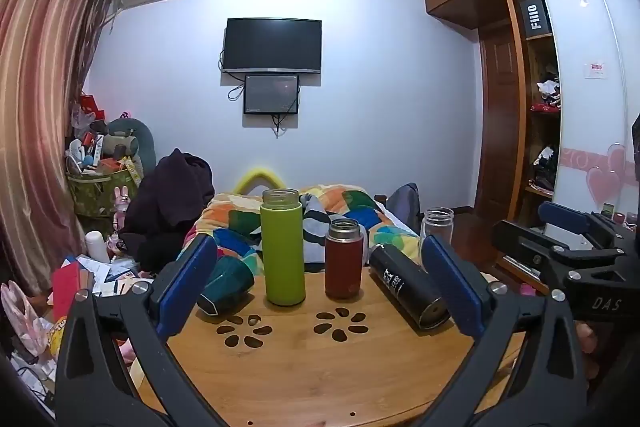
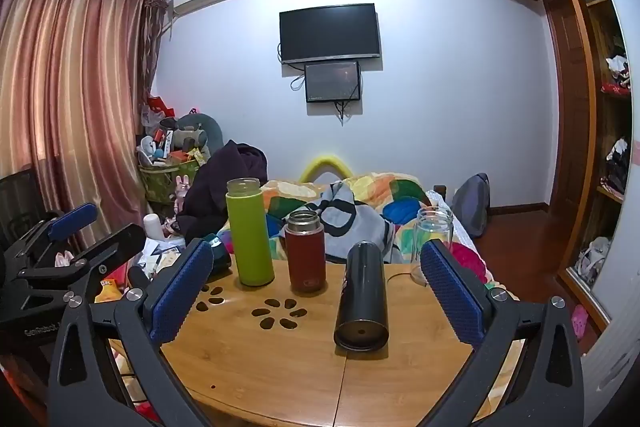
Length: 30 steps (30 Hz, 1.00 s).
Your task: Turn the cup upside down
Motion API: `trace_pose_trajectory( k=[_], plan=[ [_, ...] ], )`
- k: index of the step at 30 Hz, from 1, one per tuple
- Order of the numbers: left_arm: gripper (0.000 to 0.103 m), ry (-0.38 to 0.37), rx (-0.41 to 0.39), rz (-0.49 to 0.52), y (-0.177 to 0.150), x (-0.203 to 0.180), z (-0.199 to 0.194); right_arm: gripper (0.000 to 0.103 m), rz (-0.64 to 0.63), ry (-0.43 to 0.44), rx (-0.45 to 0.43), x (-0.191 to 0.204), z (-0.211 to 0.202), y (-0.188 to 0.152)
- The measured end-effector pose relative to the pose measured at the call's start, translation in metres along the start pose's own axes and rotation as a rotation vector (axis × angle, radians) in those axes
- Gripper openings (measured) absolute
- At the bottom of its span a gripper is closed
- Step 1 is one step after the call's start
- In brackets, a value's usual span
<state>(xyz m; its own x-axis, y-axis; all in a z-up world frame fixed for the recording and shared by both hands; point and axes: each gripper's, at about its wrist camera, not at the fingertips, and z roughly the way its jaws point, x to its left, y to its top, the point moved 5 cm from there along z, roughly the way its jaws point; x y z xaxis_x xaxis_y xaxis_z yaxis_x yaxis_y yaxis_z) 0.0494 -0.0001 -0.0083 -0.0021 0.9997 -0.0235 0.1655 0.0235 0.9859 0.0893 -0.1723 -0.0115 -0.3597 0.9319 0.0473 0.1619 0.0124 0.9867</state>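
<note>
"FiiO" stands on the black box (image 1: 535,17) in the wardrobe (image 1: 520,99).

Both fisheye views sit low at the near edge of the round wooden table (image 1: 320,367), looking level across it toward the far wall with the television (image 1: 273,45). The left wrist view stands further left and catches the right gripper (image 1: 576,239) at its right edge; the right wrist view, beside it, catches the left gripper (image 2: 76,227) at its left edge. Shared ground — the tabletop, green bottle (image 1: 282,251), red flask (image 1: 344,259), black cup (image 2: 362,301), bed, curtain and wardrobe
</note>
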Motion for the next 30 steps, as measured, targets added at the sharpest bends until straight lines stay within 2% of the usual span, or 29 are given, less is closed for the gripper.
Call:
trace_pose_trajectory(
  k=[30],
  plan=[
    [0.103, 0.005, -0.004, 0.014, 0.0017, -0.007, -0.0022, 0.103, -0.003, 0.006, 0.001, 0.0002, -0.0033, 0.0016]
  ],
)
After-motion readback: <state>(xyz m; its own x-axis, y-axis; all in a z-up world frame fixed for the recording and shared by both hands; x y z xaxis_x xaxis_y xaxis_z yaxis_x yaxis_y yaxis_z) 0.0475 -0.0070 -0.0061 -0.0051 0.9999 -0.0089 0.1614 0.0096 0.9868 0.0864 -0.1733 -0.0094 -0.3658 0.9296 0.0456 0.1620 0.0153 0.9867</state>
